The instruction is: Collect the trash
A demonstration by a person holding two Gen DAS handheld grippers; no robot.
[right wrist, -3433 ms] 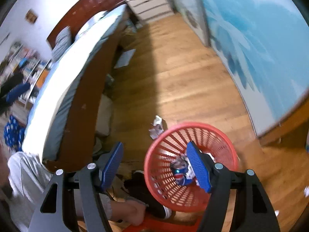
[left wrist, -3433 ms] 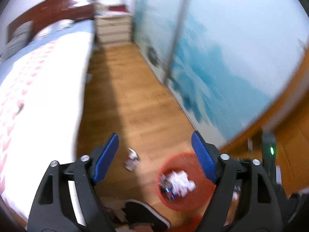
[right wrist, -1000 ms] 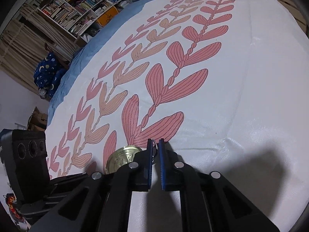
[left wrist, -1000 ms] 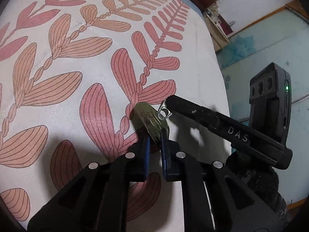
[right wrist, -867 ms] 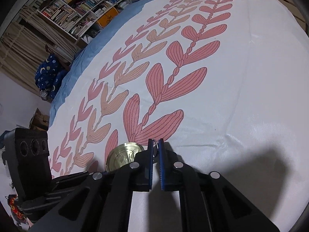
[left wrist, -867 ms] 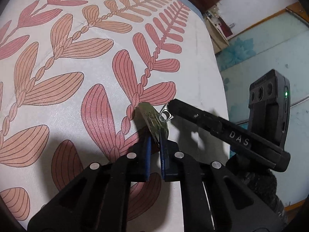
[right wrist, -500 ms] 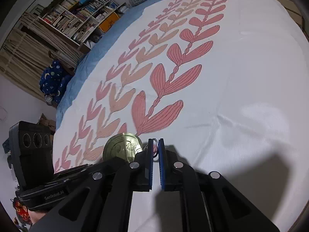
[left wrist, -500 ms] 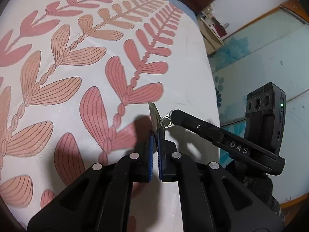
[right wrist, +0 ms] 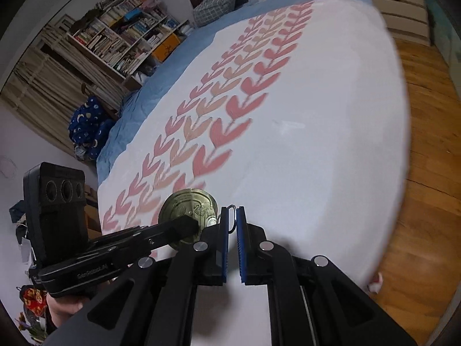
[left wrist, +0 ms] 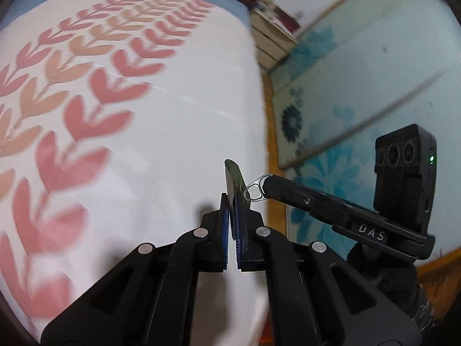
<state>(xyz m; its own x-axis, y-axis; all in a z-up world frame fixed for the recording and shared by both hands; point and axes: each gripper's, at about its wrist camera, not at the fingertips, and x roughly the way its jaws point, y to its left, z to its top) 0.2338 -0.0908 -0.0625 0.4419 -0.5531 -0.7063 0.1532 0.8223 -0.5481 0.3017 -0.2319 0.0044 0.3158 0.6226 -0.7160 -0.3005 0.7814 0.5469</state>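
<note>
Jaws closed: left gripper [left wrist: 232, 201] clamps can lid [right wrist: 187, 210] edge, right gripper [right wrist: 232, 216] pinches pull ring [right wrist: 232, 216] at lid's 3 o'clock; uneven pull could tear ring free

Bedspread [right wrist: 317, 144]: white, pink and peach leaf rows. Can lid [right wrist: 188, 204]: gold. Tongs' pads [right wrist: 239, 248]: blue. Floor [right wrist: 426, 173]: orange-brown wood.

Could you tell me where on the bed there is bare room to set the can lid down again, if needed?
The white cover is bare between the leaf print and the bed's edge by the wooden floor. It is crowded only where both hand-held grippers meet: the left hand-held gripper pinches the can lid, the right hand-held gripper its pull ring.
</note>
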